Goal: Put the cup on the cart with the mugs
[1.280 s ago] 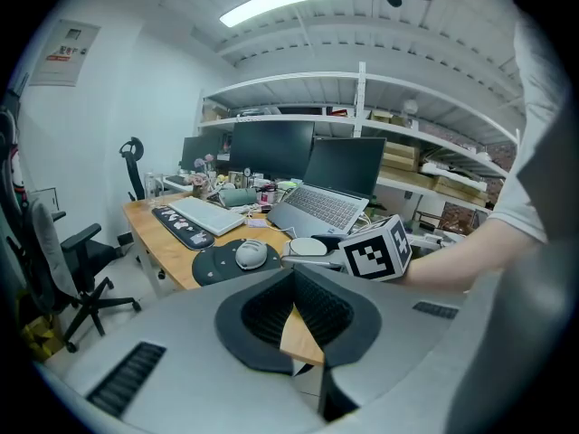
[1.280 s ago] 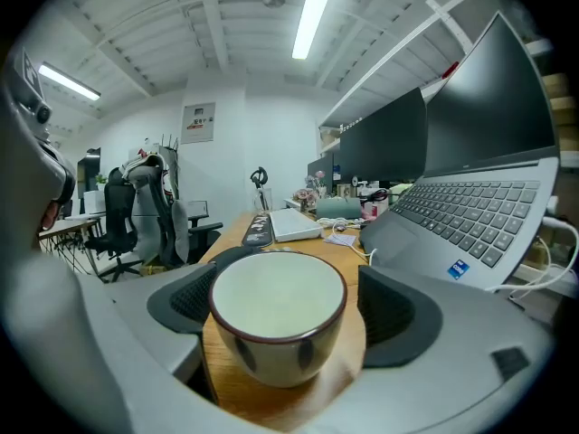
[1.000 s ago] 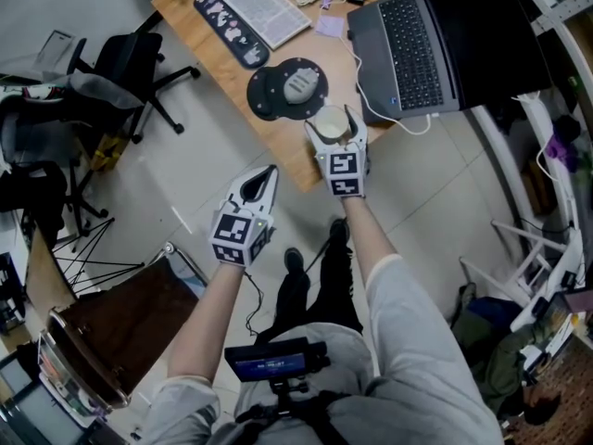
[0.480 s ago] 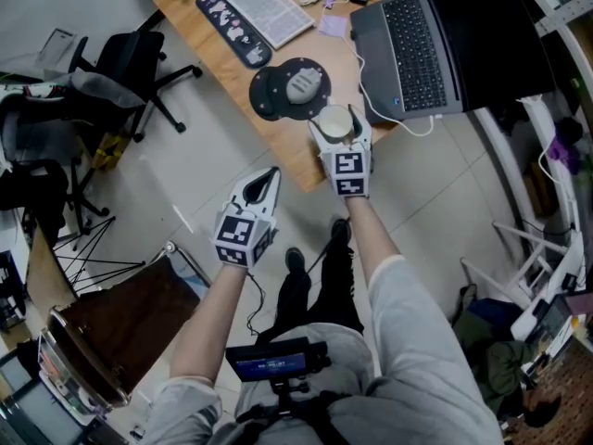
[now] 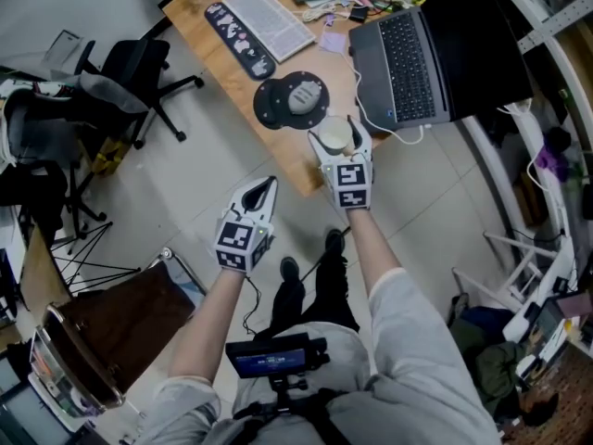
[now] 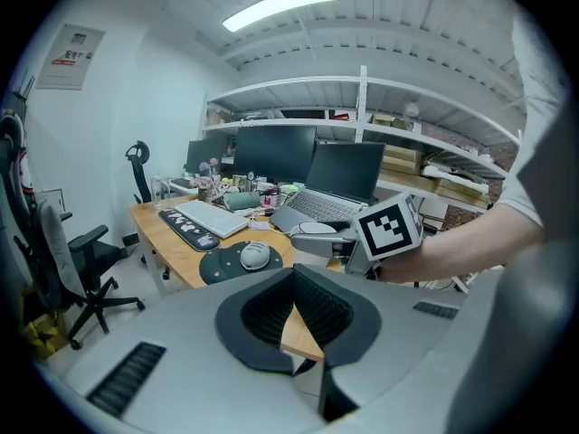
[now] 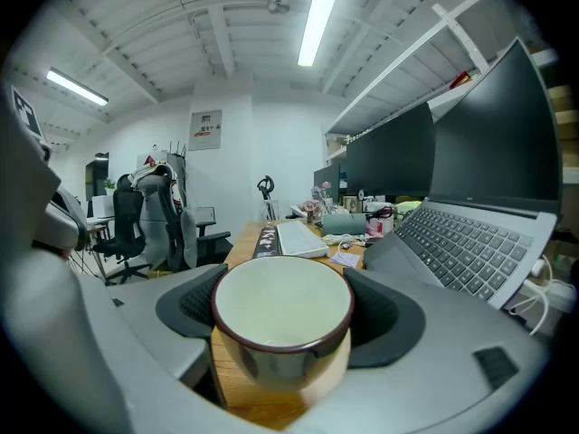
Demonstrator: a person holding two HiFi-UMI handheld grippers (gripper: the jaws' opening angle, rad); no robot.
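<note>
Right tongs (image 5: pixel 335 130), grasping the white cup (image 7: pixel 282 324), are lifting it off the bench (image 5: pixel 283 160) edge beside the mouse pad (image 5: pixel 275 109). Left tongs (image 5: pixel 269 184) are clenched and empty. The carry is probably starting.

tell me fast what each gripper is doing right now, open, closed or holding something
left gripper: closed, nothing in it
right gripper: closed on the cup, holding it

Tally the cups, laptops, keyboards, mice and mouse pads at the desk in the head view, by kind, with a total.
cup: 1
laptop: 1
keyboard: 1
mouse: 1
mouse pad: 1
Total: 5
</note>
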